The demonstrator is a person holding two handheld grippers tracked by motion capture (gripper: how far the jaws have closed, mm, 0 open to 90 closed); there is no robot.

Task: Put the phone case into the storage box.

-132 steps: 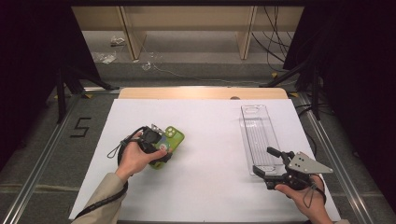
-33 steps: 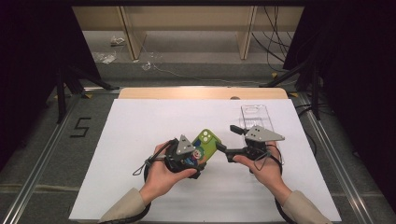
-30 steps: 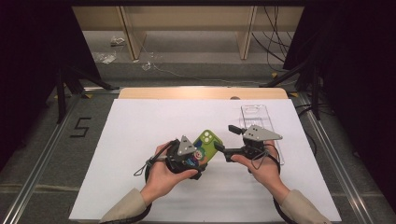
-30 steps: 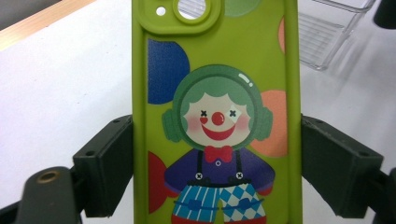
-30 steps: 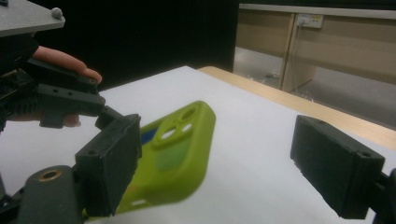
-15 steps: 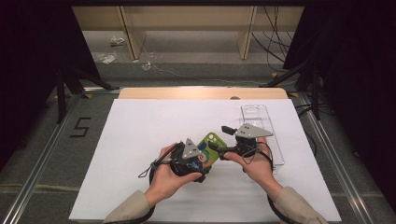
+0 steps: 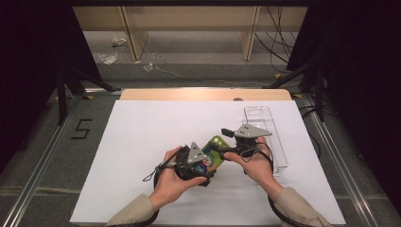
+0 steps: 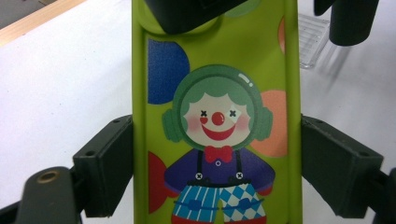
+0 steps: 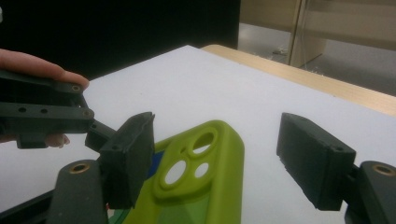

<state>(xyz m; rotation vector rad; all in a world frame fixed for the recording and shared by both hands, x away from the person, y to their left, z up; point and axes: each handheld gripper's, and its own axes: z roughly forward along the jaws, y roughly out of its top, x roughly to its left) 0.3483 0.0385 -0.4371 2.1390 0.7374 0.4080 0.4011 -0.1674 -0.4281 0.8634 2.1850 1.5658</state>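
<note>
A lime-green phone case (image 7: 216,146) printed with a clown (image 8: 217,121) is held just above the white table at its middle front. My left gripper (image 7: 208,161) is shut on it, one pad on each long edge (image 8: 105,163). My right gripper (image 7: 220,140) stands open around the case's camera-hole end (image 9: 201,182), its fingers (image 9: 128,156) apart on either side and not pressing it. In the left gripper view the right gripper's dark jaw (image 8: 187,11) covers the top of the case. The left gripper's arm (image 9: 46,116) and a fingertip appear at the left of the right gripper view.
A clear plastic box (image 7: 267,135) lies on the white sheet (image 7: 142,132) right of the hands, close behind the right gripper. A wooden strip (image 7: 189,94) runs along the table's far edge. Metal rails (image 7: 42,161) border both sides.
The left gripper carried the case from the left to the middle. The right gripper came from the front right corner, then edged left until its open jaws stood around the case's top end.
</note>
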